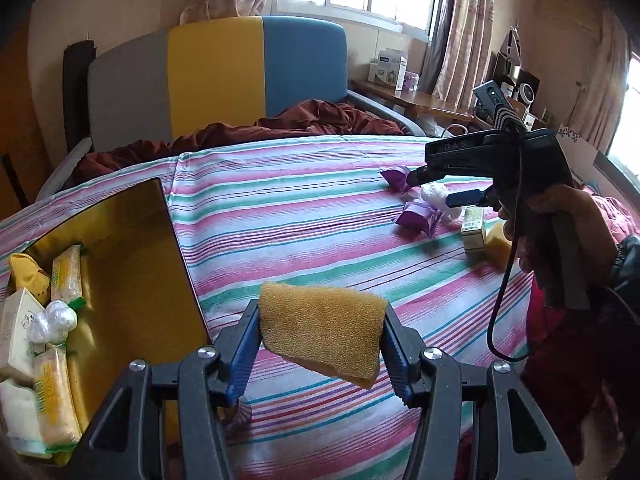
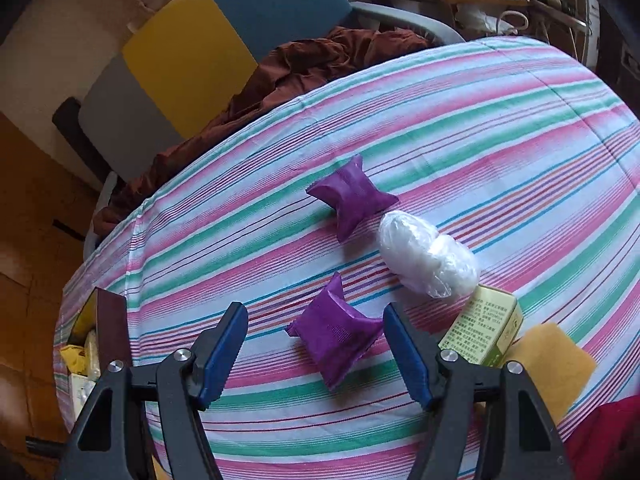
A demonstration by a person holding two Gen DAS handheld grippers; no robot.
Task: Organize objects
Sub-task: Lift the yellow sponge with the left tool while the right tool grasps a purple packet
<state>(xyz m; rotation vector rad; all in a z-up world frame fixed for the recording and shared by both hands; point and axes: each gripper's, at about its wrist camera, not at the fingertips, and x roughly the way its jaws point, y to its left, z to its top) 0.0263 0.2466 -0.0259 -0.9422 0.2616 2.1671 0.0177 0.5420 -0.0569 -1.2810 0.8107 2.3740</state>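
Note:
My left gripper [image 1: 322, 336] is shut on a yellow sponge [image 1: 322, 332] and holds it above the striped bedsheet [image 1: 304, 216], just right of an open yellow box [image 1: 128, 256] that holds packets and small cartons. My right gripper [image 2: 316, 344] is open and hovers over a purple packet [image 2: 334, 336]; it also shows in the left wrist view [image 1: 436, 188]. A second purple packet [image 2: 352, 196], a white plastic-wrapped bundle [image 2: 426, 260], a green carton [image 2: 484, 324] and another yellow sponge [image 2: 552, 364] lie close by on the sheet.
The yellow box also shows at the bed's left edge in the right wrist view [image 2: 100, 332]. A crumpled brown blanket [image 1: 248, 132] lies at the head of the bed against a grey, yellow and blue headboard [image 1: 216, 76]. A cluttered wooden desk [image 1: 420, 100] stands beyond.

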